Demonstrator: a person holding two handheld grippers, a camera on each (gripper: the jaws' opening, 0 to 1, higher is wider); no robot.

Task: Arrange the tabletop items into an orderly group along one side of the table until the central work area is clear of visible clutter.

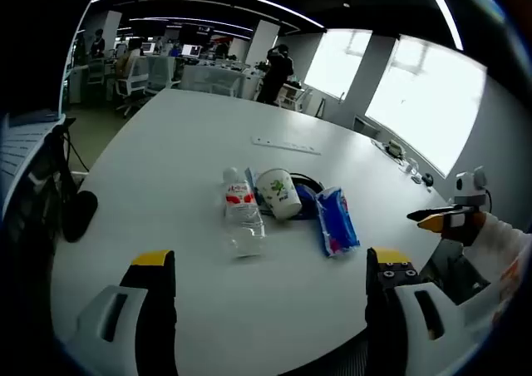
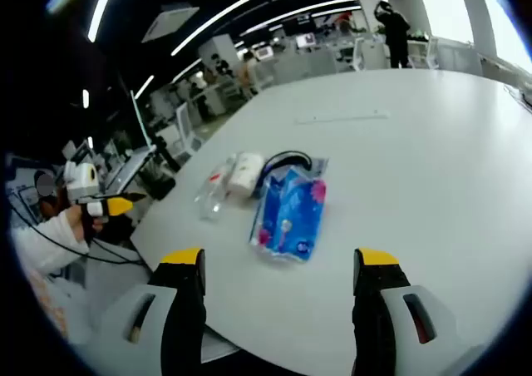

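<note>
Four things lie close together on the white surface (image 1: 166,193), not far from its near edge: one bottle (image 1: 241,211), one cup (image 1: 278,194), one blue pack (image 1: 336,220) and one black cable (image 1: 309,181). The bottle is clear with a red and white label, and it lies on its side. The cup is white with a green picture, and it lies tipped over, touching the bottle. The cable curls just behind the cup and the pack. The blue pack lies flat on the other side of the cup. One thin white strip (image 1: 286,145) lies well apart, farther toward the middle of the surface.

Both claws hang over the near edge. The left claw (image 1: 270,280) is wide open and holds nothing. The right claw (image 2: 278,280) is wide open too, and holds nothing. In the right gripper view the pack (image 2: 290,214) is nearest, right ahead between its two jaws.

No thing has been picked up yet, so I think the tidy-up is only just starting. The next move looks like a reach forward: the right claw to the pack, the left claw to the bottle. The bottle is round and could roll away, so the claw should close across its middle. The pack is soft and flat, so it needs a low pinch on one edge.
</note>
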